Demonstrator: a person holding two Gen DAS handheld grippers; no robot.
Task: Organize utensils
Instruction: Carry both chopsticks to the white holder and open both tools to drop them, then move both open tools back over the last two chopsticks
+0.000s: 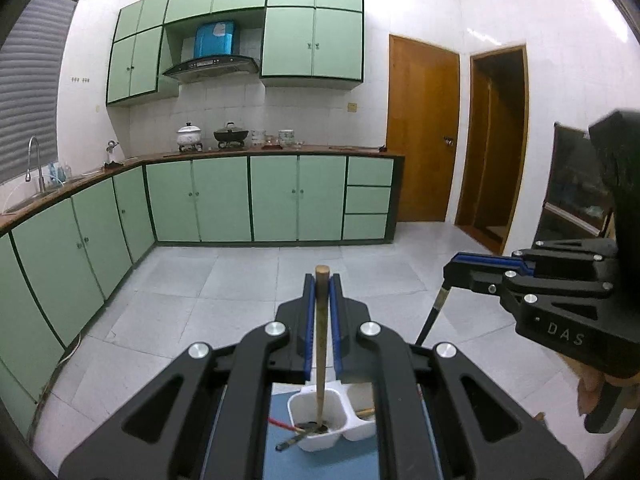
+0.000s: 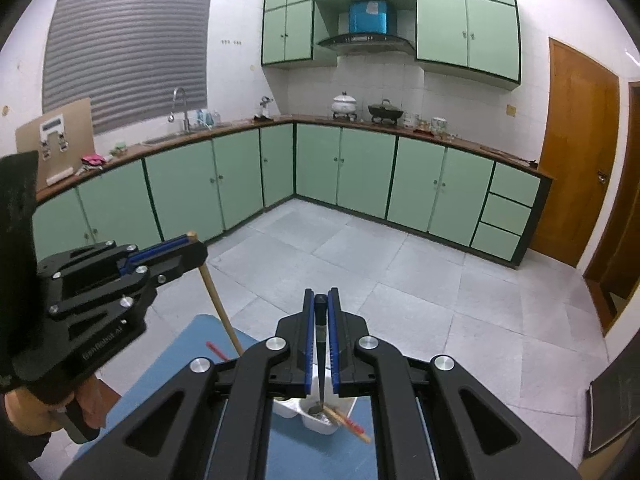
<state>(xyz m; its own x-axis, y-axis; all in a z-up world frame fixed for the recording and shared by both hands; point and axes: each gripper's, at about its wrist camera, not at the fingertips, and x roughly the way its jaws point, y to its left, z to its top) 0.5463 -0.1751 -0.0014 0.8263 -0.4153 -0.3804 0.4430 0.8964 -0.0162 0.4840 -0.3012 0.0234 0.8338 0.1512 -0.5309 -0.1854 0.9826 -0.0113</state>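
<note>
My left gripper (image 1: 322, 280) is shut on a wooden-handled utensil (image 1: 320, 344). It stands upright with its lower end inside one compartment of a white utensil holder (image 1: 316, 412) on a blue mat (image 1: 288, 456). My right gripper (image 2: 321, 300) is shut on a dark-handled utensil (image 2: 320, 360), lower end in the holder's other compartment (image 2: 320, 420). Each gripper also shows in the other's view: the right gripper (image 1: 452, 270) and the left gripper (image 2: 196, 242). A red-tipped chopstick (image 1: 280, 424) and another stick (image 2: 348, 424) lean out of the holder.
Green kitchen cabinets (image 1: 224, 200) run along the far wall with pots on the counter (image 1: 228, 134). A sink and faucet (image 2: 180, 116) are at the left. Wooden doors (image 1: 420, 132) stand at the right. Grey tiled floor (image 2: 400, 264) lies beyond the mat.
</note>
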